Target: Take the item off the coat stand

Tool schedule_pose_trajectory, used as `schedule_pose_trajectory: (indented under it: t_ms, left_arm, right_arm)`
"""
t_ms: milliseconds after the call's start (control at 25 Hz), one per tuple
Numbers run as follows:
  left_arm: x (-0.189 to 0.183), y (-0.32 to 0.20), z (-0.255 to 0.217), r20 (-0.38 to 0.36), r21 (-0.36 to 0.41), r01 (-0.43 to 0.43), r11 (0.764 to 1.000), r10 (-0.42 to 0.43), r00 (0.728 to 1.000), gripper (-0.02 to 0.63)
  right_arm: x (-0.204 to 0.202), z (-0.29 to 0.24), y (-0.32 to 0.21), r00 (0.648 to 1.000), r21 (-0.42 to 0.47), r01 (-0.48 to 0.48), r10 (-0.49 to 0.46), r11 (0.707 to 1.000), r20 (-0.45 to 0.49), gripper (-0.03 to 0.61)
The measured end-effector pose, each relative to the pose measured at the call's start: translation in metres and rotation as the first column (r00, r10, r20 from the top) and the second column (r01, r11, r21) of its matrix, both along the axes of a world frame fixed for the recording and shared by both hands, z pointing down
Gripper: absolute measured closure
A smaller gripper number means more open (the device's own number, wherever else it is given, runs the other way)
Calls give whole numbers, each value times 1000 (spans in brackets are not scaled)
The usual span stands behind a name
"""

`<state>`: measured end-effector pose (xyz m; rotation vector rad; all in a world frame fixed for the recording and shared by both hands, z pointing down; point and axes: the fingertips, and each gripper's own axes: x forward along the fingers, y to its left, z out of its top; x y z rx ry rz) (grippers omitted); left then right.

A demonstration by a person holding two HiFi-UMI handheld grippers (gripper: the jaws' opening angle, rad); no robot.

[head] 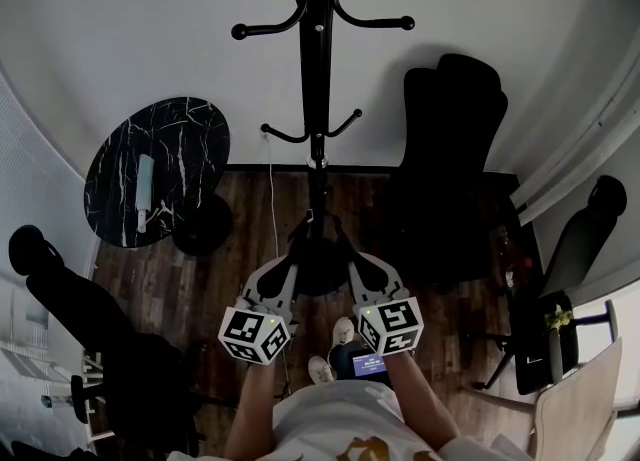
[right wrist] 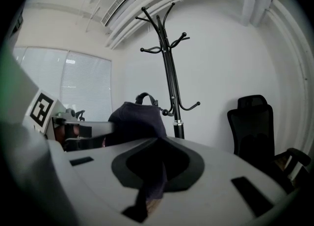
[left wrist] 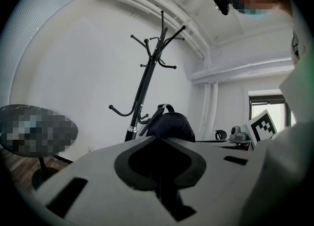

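**Bag pinched from both sides, in front of the stand**

- Left gripper: jaws all but closed, with dark fabric of the bag between them. Your left gripper view shows the bag bulging just past the tips.
- Right gripper: also nearly closed. A fold of the same fabric runs down through the gap, seen clearly in your right gripper view.
- Why two grips: probably because the bag is soft. Holding it on opposite flanks keeps it from sagging or swinging, and lets you steer its top loop.
- Bag's place: between your two grippers, low and close to the pole of the stand. The loop sits near a lower hook. You can't tell from any view whether it is free of that hook.
- Both grippers point roughly level at the stand, so the bag's weight sits on the pinches.

Room:
- The floor is dark wood planks, and the stand's foot is hidden under the bag.
- The wall behind is plain white.
- A round black marbled table stands to the left of the stand, and a black office chair to the right. Both are well clear of the bag.
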<state>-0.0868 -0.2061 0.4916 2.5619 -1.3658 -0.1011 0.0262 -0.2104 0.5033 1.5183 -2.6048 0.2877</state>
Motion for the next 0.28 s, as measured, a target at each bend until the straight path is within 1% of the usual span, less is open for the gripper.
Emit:
schedule_pose_trajectory:
  t_ms: [280]
  left_arm:
    - [1, -3, 1, 26, 11, -7, 1000, 7, 1000, 584]
  right_arm:
    - [1, 0, -5, 1000, 11, -14, 14, 1000, 4, 548]
